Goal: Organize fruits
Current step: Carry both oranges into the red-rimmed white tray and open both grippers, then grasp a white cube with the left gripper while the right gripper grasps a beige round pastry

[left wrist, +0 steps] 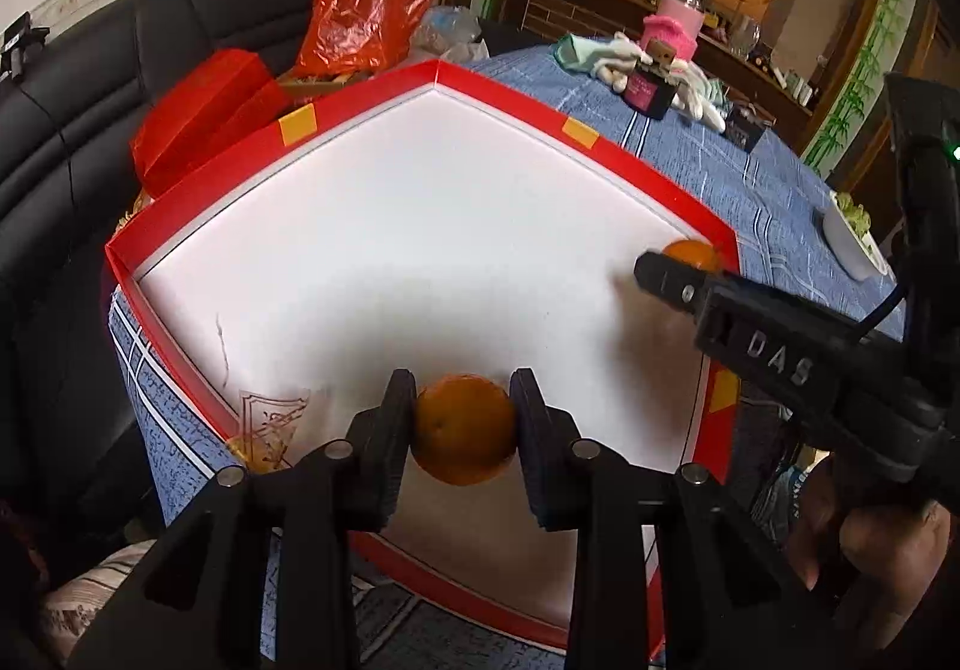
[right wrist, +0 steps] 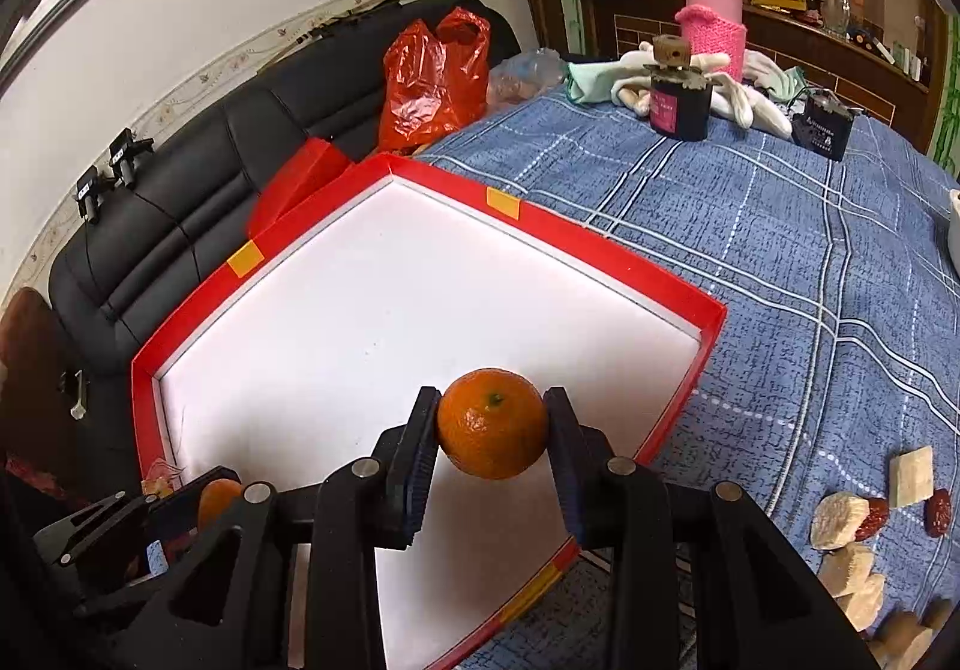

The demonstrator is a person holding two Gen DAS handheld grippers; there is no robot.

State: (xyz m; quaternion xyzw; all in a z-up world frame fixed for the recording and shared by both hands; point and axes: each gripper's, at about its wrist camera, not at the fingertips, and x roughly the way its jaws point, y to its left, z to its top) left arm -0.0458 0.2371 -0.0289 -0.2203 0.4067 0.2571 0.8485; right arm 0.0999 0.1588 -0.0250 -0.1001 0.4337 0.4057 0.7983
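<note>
My left tool (left wrist: 463,421) is clamped on one orange (left wrist: 465,428), low in the frame over the near edge of the red tray (left wrist: 360,96). My right tool (right wrist: 491,424) is clamped on a second orange (right wrist: 492,422), low centre in its frame, over the tray's white floor. That makes two oranges, two tools, one tray. The tray sits on the blue checked surface (right wrist: 750,250), with one orange bag (right wrist: 435,75) at upper centre.

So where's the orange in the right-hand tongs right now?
In the right wrist view, the orange sits clamped between the right tongs, above the white floor of the red-rimmed box, near its right-hand wall beside the blue checked tablecloth.
</note>
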